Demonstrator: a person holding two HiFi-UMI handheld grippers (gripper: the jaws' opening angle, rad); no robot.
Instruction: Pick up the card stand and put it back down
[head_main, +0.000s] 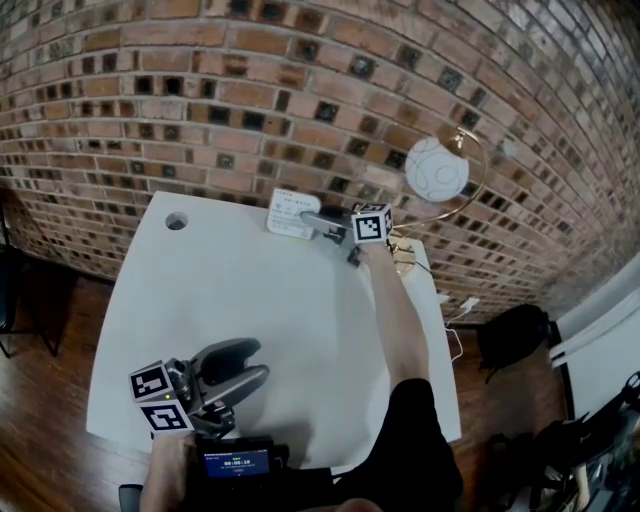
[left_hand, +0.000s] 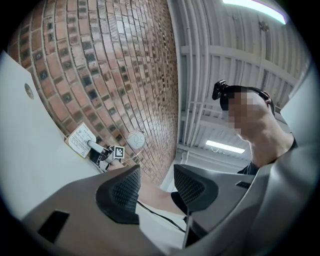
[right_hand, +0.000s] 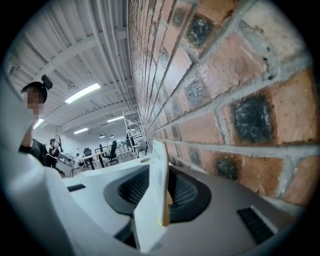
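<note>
Thin white printed card stand (head_main: 283, 212) sits upright between right tongs (head_main: 312, 220).

A white table (head_main: 250, 330) stands against a brick wall (head_main: 250, 80). A round hole (head_main: 177, 220) pierces it near the far left corner. The card stand (head_main: 291, 213) is at the far edge, and a lamp (head_main: 436, 168) stands at the far right corner.

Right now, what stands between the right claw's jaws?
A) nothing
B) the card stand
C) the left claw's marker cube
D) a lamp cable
B: the right gripper view shows the card stand edge-on between the parted jaws of the right claw.
</note>
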